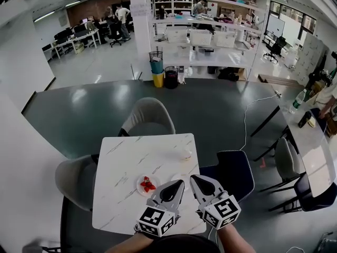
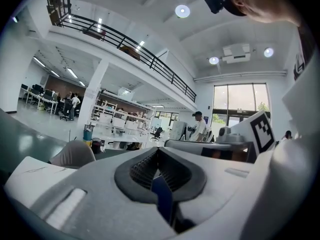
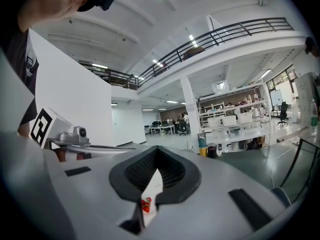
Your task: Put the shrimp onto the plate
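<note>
Shrimp (image 1: 147, 184) lies red on a small white plate (image 1: 139, 187) near the bench's (image 1: 126, 162) near edge, so I judge the placing done, unless another dish is meant. My left gripper (image 1: 180, 183) hovers just beside the plate and my right gripper (image 1: 192, 178) next to it, each with jaws together on nothing. Any next move calls for parting jaws first.

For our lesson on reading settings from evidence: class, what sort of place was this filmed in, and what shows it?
Probably a large open-plan office or lab workspace: rows of desks with monitors, white storage shelving with bins, and a railed upper gallery.
</note>
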The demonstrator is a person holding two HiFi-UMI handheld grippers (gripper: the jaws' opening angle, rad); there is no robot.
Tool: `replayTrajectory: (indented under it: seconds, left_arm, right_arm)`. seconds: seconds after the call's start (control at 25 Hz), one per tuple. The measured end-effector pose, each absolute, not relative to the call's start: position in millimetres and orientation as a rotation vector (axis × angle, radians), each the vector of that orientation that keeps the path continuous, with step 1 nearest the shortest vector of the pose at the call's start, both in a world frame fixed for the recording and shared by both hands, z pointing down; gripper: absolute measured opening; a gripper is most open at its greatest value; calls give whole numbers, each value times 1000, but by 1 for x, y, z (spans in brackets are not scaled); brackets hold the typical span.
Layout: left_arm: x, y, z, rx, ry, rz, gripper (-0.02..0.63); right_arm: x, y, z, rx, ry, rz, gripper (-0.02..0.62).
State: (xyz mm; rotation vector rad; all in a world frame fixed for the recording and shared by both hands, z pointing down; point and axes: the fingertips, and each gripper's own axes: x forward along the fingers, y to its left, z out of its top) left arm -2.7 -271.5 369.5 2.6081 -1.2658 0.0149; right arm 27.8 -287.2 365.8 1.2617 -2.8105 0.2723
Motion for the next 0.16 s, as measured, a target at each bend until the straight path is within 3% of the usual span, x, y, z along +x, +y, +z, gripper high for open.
replayTrajectory:
  seconds: [0.16]
  left_arm:
    - [-1, -270, 369, 2602, -1274, 14, 9]
  right_arm:
    - [27, -285, 367, 1248, -2804, 263, 0]
